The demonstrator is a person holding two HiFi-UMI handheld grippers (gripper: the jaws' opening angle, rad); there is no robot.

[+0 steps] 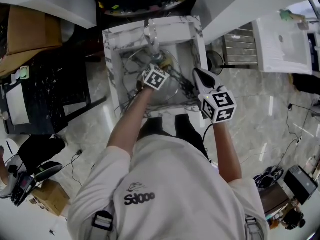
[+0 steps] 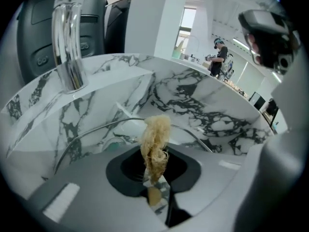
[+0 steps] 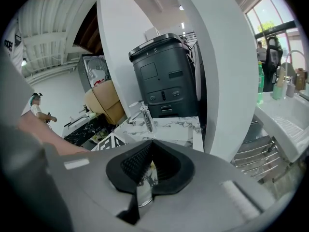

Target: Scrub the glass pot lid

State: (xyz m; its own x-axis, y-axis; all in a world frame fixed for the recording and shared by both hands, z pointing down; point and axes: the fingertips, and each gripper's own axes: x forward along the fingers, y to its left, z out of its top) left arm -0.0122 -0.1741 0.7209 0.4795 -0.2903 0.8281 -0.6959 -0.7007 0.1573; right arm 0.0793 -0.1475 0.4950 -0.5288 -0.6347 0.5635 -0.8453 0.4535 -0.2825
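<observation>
The glass pot lid (image 1: 172,91) stands tilted in the white marble sink (image 1: 112,49). Its metal rim (image 2: 96,128) curves across the left gripper view. My left gripper (image 1: 161,66) is down in the sink over the lid. It (image 2: 153,178) is shut on a beige fibrous scrubber (image 2: 155,146), which sticks up past the jaw tips. My right gripper (image 1: 198,77) is at the lid's right edge. In the right gripper view it (image 3: 144,170) is shut on the lid's rim (image 3: 140,193), a thin strip of glass and metal showing between the jaws.
A chrome faucet (image 1: 151,36) rises at the sink's far side, close to the left gripper (image 2: 70,47). A dark bin (image 3: 166,76) stands behind the sink. A wire rack (image 1: 240,46) and a white basin (image 1: 280,44) are at the right. Black shelving (image 1: 50,84) is at the left.
</observation>
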